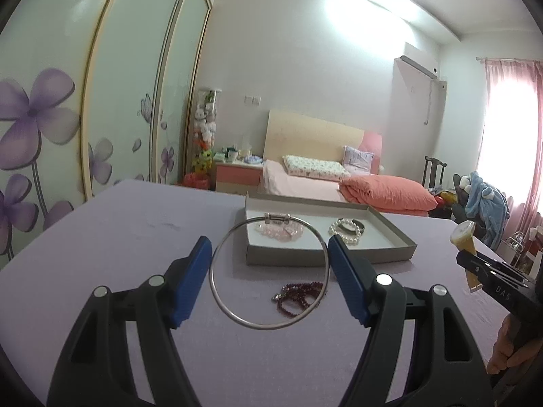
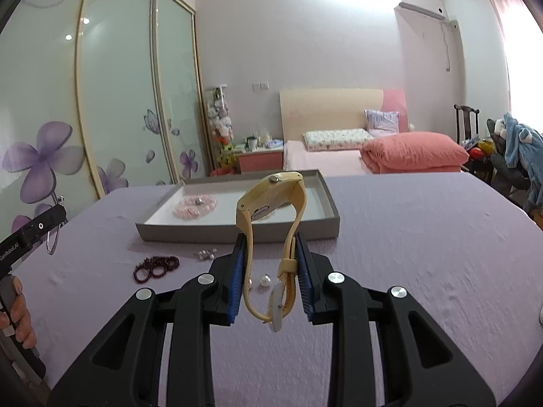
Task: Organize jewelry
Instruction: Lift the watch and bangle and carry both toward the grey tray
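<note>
My left gripper is shut on a thin silver bangle and holds it above the purple table, short of the grey tray. The tray holds a pink bead bracelet and a pearl bracelet. My right gripper is shut on a yellow wristwatch, held upright before the tray. A dark red bead bracelet lies on the table; it also shows in the right wrist view. The right gripper with the watch shows at the right edge of the left view.
Loose pearls and a small pearl cluster lie on the purple table near the tray. The left gripper shows at the left edge. A bed, wardrobe and chair stand beyond the table.
</note>
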